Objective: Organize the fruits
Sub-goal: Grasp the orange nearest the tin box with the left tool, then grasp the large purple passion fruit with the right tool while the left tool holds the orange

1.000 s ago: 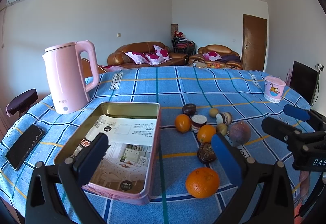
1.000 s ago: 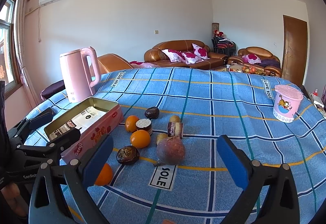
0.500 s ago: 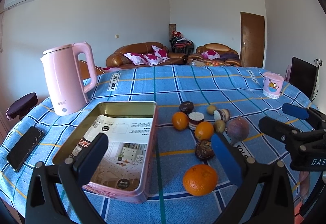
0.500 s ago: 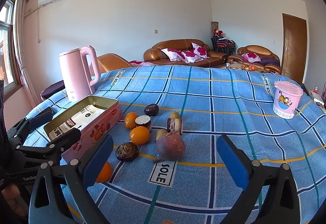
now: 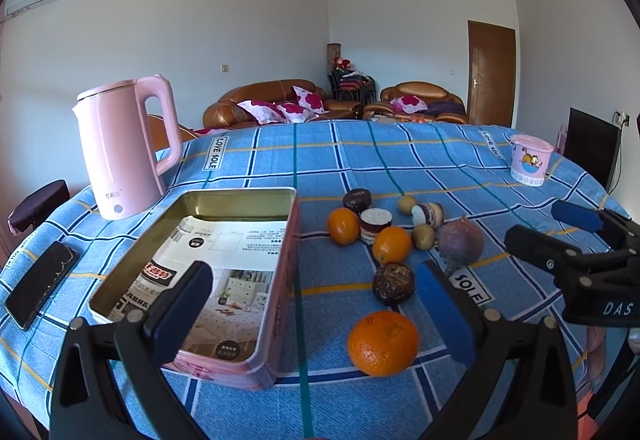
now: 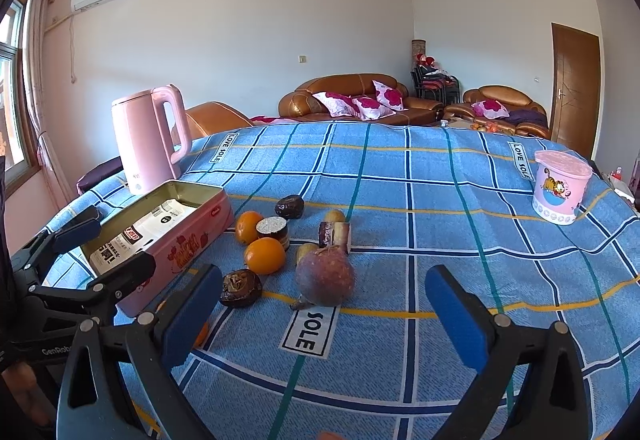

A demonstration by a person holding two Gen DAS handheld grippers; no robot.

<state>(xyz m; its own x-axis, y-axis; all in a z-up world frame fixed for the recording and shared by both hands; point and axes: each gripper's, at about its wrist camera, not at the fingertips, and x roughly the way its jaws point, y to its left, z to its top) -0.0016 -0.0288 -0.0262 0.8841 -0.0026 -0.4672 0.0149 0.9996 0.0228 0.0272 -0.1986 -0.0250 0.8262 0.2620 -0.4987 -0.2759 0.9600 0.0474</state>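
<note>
Since a second ago both your tools have eased toward the fruit: the big orange now sits higher between the left tool's pads, and the purple fruit has drawn nearer the right tool. Both tools stand wide open, gripping nothing.

The bench, under a blue checked cloth, fills both views. On it the pink tin lies at ten o'clock of the left tool, open, with only a printed sheet inside. The pink kettle stands beyond it at eleven o'clock. The fruit lies on the cloth, none in the tin: the big orange at one o'clock just ahead of the left tool, the purple fruit at twelve of the right tool, the wrinkled dark fruit at eleven, two smaller oranges behind.

Sofas line the far wall.

Only the left view shows the phone at nine o'clock; only the right view shows the window.
</note>
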